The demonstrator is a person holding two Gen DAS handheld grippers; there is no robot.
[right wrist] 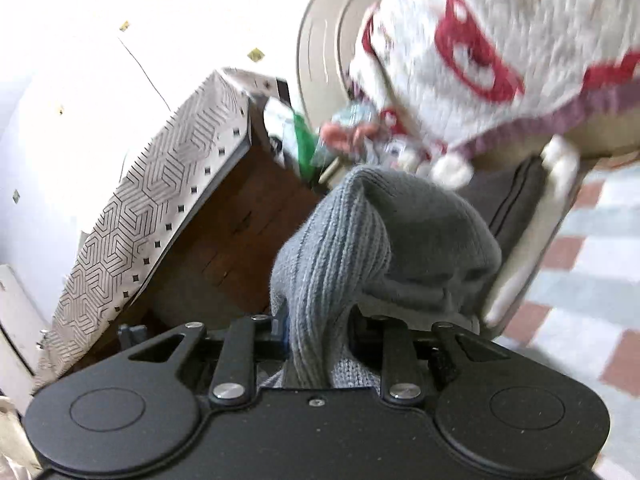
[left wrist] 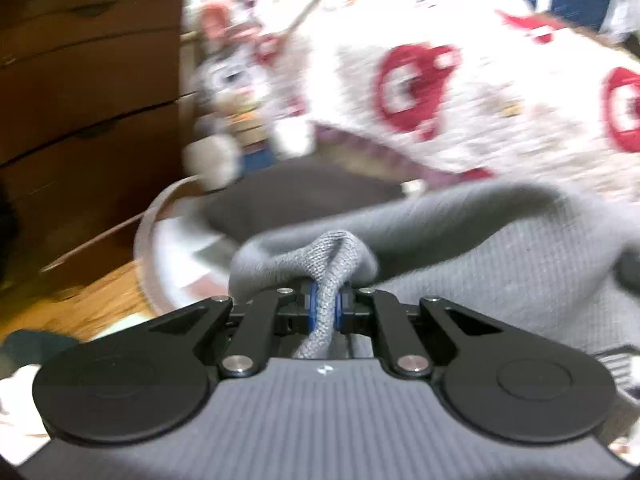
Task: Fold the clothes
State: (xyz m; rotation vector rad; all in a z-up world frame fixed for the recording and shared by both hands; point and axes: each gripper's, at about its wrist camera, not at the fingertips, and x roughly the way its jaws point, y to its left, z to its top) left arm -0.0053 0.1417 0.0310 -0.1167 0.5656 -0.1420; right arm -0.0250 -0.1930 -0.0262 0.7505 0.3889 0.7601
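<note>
Early on, by the look of it. Left gripper is clamped on a bunched ridge of the grey knit; right gripper is pinched on its ribbed edge, maybe a cuff or hem. The knit hangs lifted between them, above a chair, beside a red-print blanket. No fold visible; spreading and folding remain.

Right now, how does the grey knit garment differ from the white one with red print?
The grey knit garment is plain and ribbed; the white quilted cloth carries red motifs and a mauve edge. The grey garment is pinched in the left gripper and the right gripper; neither gripper touches the white cloth. The grey garment is bunched close to the cameras; the white cloth lies draped behind and above it. Both are soft textiles.
</note>
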